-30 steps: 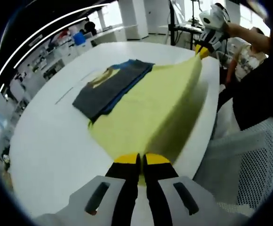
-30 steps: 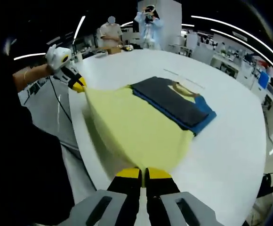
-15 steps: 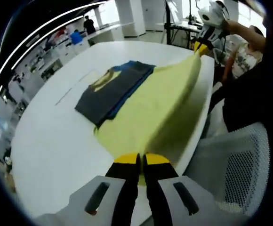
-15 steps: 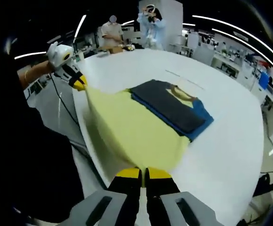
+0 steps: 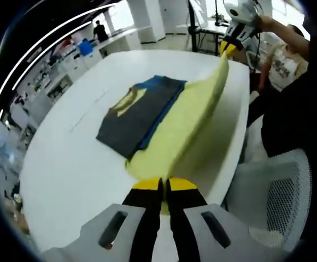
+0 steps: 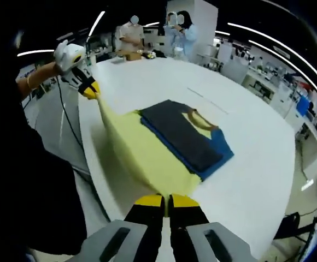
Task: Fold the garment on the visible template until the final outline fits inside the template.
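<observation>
Presently, the yellow garment [image 5: 186,128] is held lifted off the white surface [image 5: 71,164], beside the dark folded stack [image 6: 183,136]. Left gripper [image 5: 164,185] and right gripper [image 6: 166,202] fingers are clamped on its corners. Light, limp fabric is judged; hem corners are recommended.
</observation>
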Action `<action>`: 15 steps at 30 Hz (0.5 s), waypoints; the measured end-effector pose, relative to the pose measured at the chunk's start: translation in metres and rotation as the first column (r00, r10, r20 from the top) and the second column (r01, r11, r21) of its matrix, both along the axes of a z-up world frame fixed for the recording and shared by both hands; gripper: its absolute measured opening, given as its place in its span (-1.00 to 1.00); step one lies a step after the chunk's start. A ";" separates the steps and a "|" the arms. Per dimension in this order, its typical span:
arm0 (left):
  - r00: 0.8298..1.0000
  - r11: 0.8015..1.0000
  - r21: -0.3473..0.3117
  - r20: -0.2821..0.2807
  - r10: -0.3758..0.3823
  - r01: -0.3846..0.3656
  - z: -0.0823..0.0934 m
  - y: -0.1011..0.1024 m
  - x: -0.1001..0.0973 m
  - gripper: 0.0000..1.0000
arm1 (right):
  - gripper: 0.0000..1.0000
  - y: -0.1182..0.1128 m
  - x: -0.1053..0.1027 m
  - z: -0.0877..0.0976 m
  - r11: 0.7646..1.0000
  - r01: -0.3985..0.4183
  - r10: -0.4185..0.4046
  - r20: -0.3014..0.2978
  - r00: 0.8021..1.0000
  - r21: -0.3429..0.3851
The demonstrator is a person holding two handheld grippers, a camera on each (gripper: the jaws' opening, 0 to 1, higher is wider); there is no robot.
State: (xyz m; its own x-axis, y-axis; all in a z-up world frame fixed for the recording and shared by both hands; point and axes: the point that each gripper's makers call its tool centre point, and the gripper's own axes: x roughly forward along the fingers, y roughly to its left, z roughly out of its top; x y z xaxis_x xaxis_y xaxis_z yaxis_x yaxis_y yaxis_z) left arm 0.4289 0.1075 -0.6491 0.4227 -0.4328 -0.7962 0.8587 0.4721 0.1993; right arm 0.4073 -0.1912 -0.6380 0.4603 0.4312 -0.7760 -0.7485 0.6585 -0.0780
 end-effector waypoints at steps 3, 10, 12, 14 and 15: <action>0.999 1.000 -0.004 0.036 0.012 -0.012 0.006 -0.002 0.018 -0.99 | -1.00 -0.001 0.017 0.004 1.000 -0.002 0.003 0.035 0.999 -0.032; 0.993 1.000 -0.004 0.115 0.028 -0.028 0.018 -0.009 0.059 -0.99 | -1.00 -0.008 0.055 0.008 0.997 0.038 -0.033 0.089 0.996 -0.060; 0.991 0.999 -0.019 0.125 0.044 -0.042 0.021 -0.010 0.068 -0.99 | -1.00 -0.009 0.062 0.008 0.997 0.042 -0.034 0.103 0.994 -0.072; 0.989 0.998 -0.039 0.138 0.060 -0.055 0.025 -0.012 0.079 -0.99 | -1.00 -0.012 0.073 0.009 0.995 0.055 -0.044 0.121 0.992 -0.087; 0.987 0.997 -0.047 0.145 0.067 -0.061 0.027 -0.013 0.083 -0.99 | -1.00 -0.014 0.080 0.009 0.993 0.058 -0.044 0.137 0.990 -0.099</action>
State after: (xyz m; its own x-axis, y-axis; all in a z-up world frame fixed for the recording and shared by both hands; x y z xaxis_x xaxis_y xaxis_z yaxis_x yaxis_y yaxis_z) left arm 0.5121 0.0941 -0.6225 0.5612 -0.4335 -0.7051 0.7896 0.5359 0.2989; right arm 0.4872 -0.2047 -0.6287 0.5828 0.3255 -0.7446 -0.6920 0.6792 -0.2447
